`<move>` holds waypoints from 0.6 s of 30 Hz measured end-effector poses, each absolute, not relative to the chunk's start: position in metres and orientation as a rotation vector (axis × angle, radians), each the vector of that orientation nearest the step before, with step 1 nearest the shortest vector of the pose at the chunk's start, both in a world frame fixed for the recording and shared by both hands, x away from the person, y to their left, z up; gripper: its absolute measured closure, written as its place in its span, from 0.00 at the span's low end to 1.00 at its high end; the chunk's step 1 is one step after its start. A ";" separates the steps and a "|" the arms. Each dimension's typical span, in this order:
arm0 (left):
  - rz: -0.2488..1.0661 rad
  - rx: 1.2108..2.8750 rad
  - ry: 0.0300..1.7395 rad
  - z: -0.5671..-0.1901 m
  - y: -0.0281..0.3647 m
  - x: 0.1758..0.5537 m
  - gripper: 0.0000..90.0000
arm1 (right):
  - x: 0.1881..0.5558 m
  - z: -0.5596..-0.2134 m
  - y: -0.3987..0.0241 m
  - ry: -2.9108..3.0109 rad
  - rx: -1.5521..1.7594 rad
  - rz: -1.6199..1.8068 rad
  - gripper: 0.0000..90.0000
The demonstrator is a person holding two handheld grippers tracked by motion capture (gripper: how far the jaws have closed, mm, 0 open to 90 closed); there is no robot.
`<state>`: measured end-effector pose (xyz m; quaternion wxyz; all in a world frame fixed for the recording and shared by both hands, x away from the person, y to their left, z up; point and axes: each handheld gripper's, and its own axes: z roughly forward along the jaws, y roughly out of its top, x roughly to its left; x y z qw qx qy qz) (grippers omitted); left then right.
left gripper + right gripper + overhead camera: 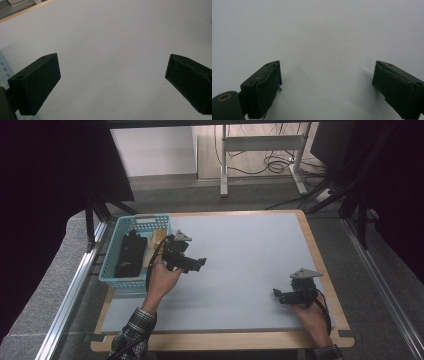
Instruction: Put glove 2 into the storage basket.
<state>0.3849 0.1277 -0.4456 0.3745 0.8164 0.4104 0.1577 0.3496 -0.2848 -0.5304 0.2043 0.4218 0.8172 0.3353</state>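
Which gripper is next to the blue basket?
The left gripper, held just off the right side of the blue basket at the table's left. The right gripper sits far off, near the table's right front corner.

Turquoise basket (116,251), plaid sleeve (134,326)

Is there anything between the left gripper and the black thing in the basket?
Nothing visible. The left gripper, jaws open, is beside the basket and points away from it. The black thing lies uncovered inside, a tan item next to it.
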 end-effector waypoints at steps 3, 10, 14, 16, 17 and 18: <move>0.389 2.094 1.029 -0.451 0.119 0.380 0.00 | 0.350 -0.530 -0.285 2.279 1.177 0.935 0.09; 0.371 2.107 0.996 -0.461 0.105 0.371 0.00 | 0.350 -0.530 -0.285 2.280 1.177 0.934 0.09; 0.358 2.113 0.978 -0.468 0.098 0.366 0.00 | 0.350 -0.530 -0.285 2.280 1.175 0.934 0.09; 0.347 2.114 0.971 -0.471 0.095 0.363 0.00 | 0.350 -0.530 -0.285 2.279 1.176 0.934 0.09; 0.343 2.113 0.965 -0.473 0.094 0.361 0.00 | 0.350 -0.530 -0.285 2.279 1.176 0.934 0.09; 0.340 2.114 0.963 -0.474 0.093 0.360 0.00 | 0.350 -0.530 -0.285 2.279 1.176 0.934 0.09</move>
